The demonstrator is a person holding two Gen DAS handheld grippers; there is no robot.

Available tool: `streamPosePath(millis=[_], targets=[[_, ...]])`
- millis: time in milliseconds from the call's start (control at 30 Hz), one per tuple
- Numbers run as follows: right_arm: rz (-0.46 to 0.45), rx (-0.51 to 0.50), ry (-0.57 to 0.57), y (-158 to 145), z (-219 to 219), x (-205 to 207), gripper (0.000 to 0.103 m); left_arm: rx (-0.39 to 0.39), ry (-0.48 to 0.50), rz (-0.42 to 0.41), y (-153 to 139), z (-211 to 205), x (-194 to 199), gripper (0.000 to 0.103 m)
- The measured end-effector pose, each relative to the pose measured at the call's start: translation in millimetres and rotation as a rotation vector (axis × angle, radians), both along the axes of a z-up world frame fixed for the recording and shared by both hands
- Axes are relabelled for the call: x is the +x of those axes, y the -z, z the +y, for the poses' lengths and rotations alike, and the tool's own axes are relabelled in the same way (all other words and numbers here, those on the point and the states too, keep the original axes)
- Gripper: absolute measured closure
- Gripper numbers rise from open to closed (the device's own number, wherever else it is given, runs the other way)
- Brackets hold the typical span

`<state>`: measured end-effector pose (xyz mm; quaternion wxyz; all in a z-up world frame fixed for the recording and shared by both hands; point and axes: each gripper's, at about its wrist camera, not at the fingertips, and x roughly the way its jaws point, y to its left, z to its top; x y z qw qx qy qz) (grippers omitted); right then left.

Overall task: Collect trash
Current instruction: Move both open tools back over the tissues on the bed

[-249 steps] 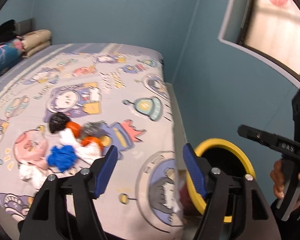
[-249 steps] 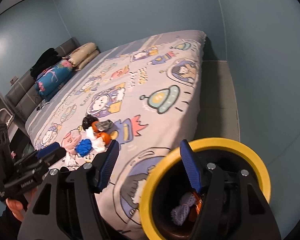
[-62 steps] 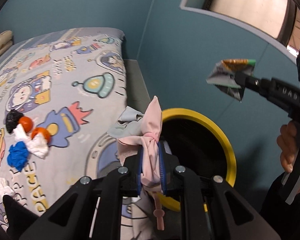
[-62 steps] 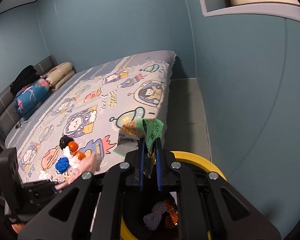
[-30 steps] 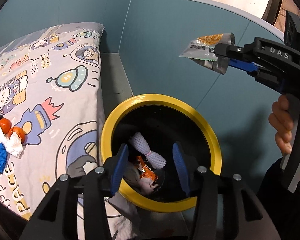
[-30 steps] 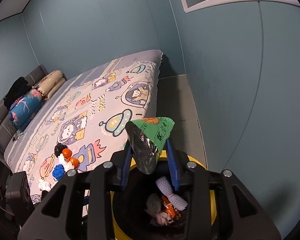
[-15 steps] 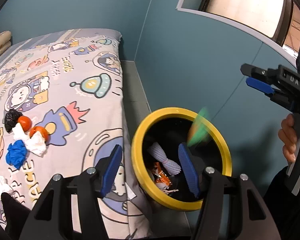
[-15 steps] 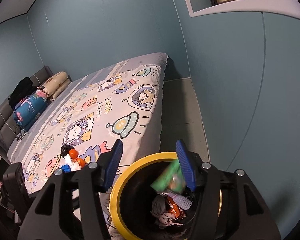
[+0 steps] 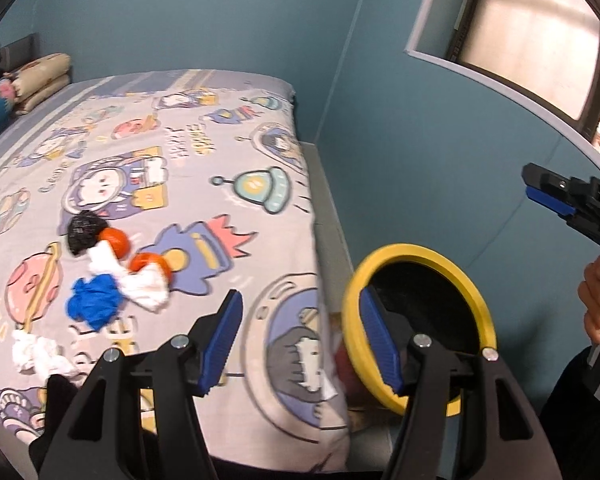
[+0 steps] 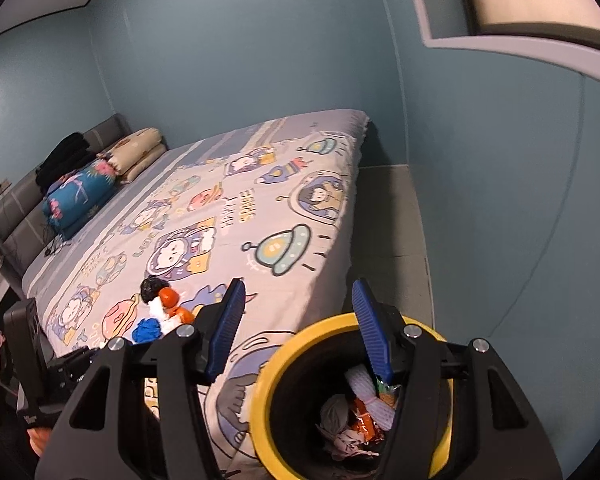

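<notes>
Trash (image 10: 360,420) now in bin (image 10: 272,376), both claws emptied, apart

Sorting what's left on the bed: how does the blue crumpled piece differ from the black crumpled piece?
The blue crumpled piece is bright blue and lies at the near end of the pile; the black crumpled piece is dark, looks slightly glittery and lies at the far end. The blue one looks a little larger and more spread out, the black one more compact. Both are crumpled wads resting on the bedsheet, not yet in the yellow-rimmed bin.
</notes>
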<state>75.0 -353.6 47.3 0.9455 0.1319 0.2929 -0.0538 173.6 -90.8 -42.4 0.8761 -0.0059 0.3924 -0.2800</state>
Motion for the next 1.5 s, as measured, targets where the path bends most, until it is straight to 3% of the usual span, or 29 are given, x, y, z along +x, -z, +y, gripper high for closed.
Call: streamPosePath(millis=[400,767,1300,1500], targets=[[-0.012,-0.028,-0.175,-3,69,36,0.044,0.012,-0.180,-0.031,-4,81,10,0.035],[0.022,-0.014,-0.322,25,130,89,0.043,0.054,-0.392,0.020,29,165,35,0.032],[0.146,-0.032,-0.447,85,213,175,0.043,0.029,-0.575,0.222,105,257,70,0.032],[0.199,-0.059,-0.481,111,244,206,0.043,0.031,-0.620,0.290,130,272,76,0.032]])
